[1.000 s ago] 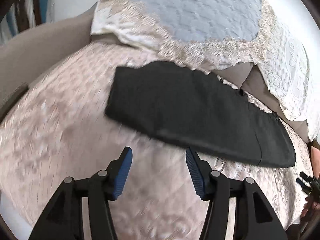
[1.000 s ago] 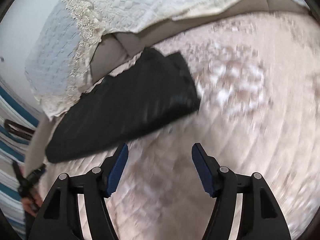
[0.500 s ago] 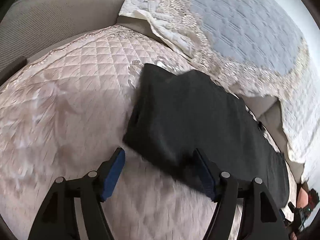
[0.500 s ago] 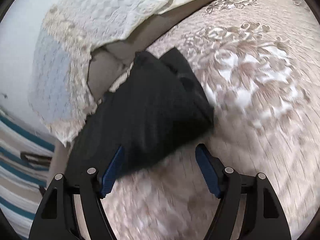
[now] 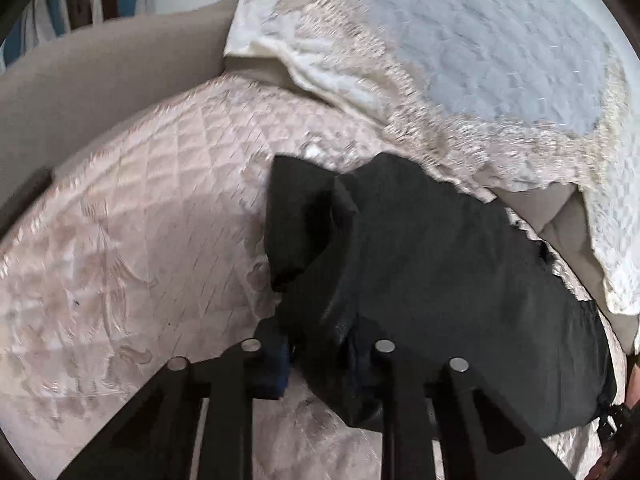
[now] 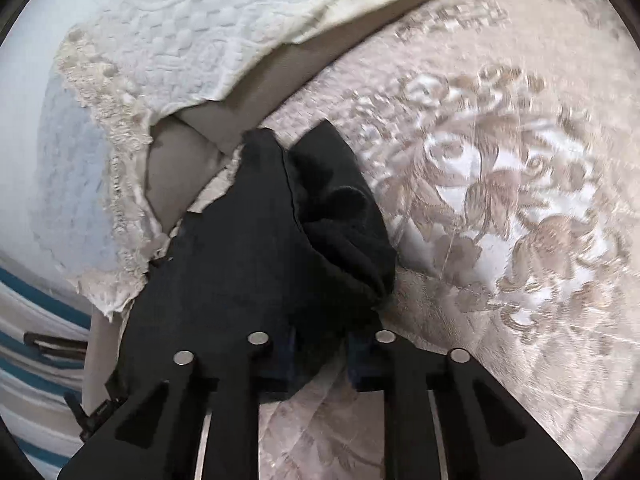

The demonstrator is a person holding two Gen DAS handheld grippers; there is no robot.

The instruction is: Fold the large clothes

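Both my tools were closing on the near edge of the black garment [image 5: 440,272]: the left tool [image 5: 320,360] and right tool [image 6: 320,356], spread wide a moment earlier, now pinched bunched cloth. It lay on the quilted bed cover [image 5: 140,240], half-folded, so I judged the next fold ready to lift.

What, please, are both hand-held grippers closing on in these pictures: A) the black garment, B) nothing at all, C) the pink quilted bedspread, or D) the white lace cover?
A: the black garment is bunched between the closing blue pads of the left hand-held gripper, and its other end sits likewise in the right hand-held gripper.
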